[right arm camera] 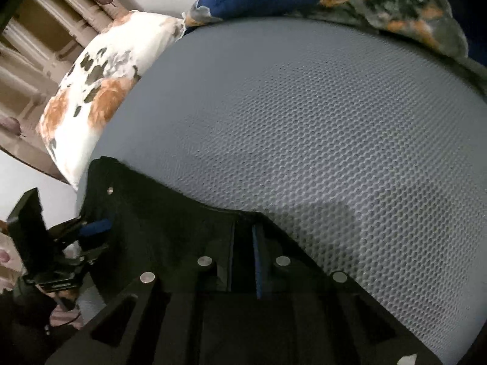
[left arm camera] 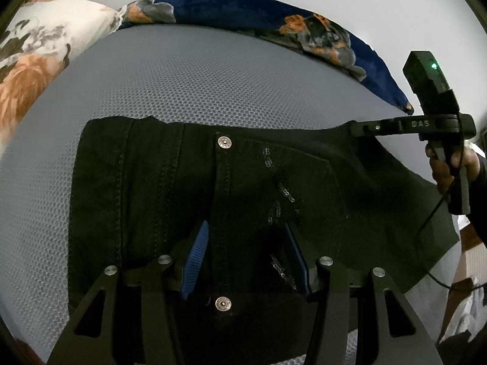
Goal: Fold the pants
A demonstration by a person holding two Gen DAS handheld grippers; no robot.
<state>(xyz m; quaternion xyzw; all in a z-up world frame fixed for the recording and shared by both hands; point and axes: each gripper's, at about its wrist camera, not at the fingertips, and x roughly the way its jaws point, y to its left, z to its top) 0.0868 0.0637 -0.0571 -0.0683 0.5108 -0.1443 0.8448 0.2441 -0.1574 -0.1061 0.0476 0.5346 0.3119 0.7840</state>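
The left gripper (left arm camera: 246, 258) is closest, and its blue pads (left arm camera: 196, 257) stand apart with the black pants (left arm camera: 182, 188) lying flat under them. A silver button (left arm camera: 224, 143) sits just past the pads. The right gripper (right arm camera: 243, 261) is pinched together on the far right edge of the pants. Beyond both grippers spreads the grey mesh mattress (left arm camera: 182, 82). Farthest away lie a flowery pillow (left arm camera: 39, 51) and a dark blue blanket (left arm camera: 252, 12).

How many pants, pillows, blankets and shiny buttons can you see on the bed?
Black pants: 1
White flowery pillow: 1
Blue flowery blanket: 1
Silver buttons on the pants: 2
Total: 5
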